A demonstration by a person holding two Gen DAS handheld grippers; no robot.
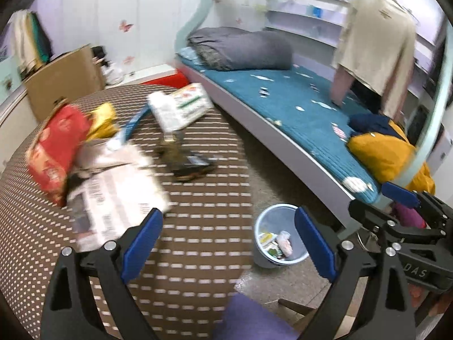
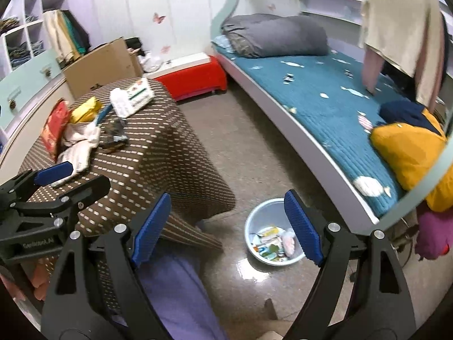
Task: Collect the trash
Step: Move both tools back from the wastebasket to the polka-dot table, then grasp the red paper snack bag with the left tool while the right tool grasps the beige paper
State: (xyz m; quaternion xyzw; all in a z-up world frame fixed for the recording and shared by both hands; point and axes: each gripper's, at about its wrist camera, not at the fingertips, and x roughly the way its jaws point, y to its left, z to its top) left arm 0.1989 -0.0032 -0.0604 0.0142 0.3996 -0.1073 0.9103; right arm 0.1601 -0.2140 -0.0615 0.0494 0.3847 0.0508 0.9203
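Trash lies heaped on the table (image 2: 158,153) under a brown dotted cloth: a red snack bag (image 1: 56,147), a yellow wrapper (image 1: 103,121), a newspaper (image 1: 113,195), a white printed carton (image 1: 181,107) and dark scraps (image 1: 187,161) beside it. On the floor, right of the table, stands a pale blue bin (image 2: 270,232) holding wrappers. Print on the trash is too blurred to read; "DAS" shows on the right gripper (image 2: 226,226) body. Left gripper (image 1: 226,243) jaws stand wide and empty. Right jaws likewise wide apart, grasping nothing.
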